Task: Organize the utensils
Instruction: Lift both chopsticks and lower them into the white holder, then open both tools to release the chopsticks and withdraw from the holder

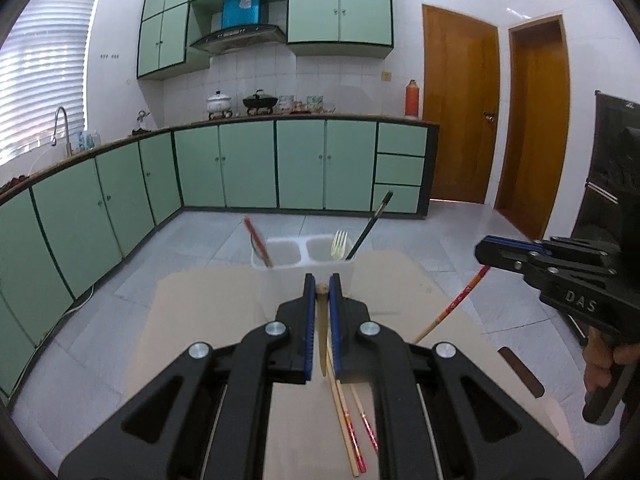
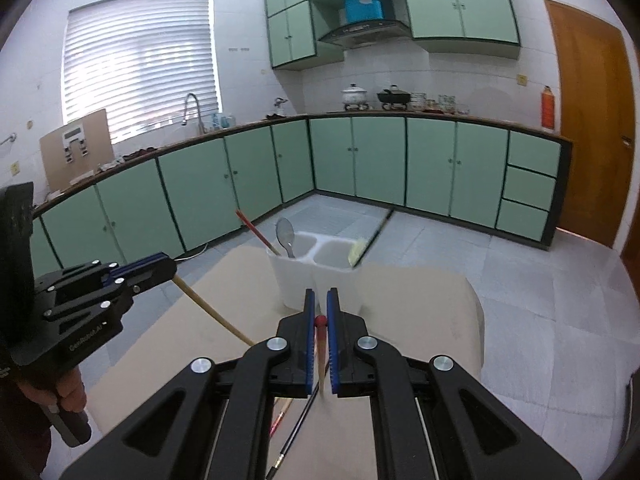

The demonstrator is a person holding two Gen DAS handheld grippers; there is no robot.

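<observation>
A white two-compartment utensil holder (image 1: 304,270) stands at the far edge of a beige table; it also shows in the right wrist view (image 2: 320,280). It holds a red chopstick (image 1: 258,242), a fork (image 1: 339,244), a black chopstick (image 1: 370,224) and a spoon (image 2: 286,236). My left gripper (image 1: 322,280) is shut on a plain wooden chopstick (image 1: 322,320), just short of the holder. My right gripper (image 2: 321,294) is shut on a red-tipped chopstick (image 2: 321,344); it also shows in the left wrist view (image 1: 486,254). Loose chopsticks (image 1: 352,424) lie on the table below.
The table (image 1: 208,312) is covered in beige board, with grey tiled floor beyond it. A dark flat strip (image 1: 520,372) lies at the table's right. Green kitchen cabinets (image 1: 248,164) run along the back; wooden doors (image 1: 460,104) stand at the right.
</observation>
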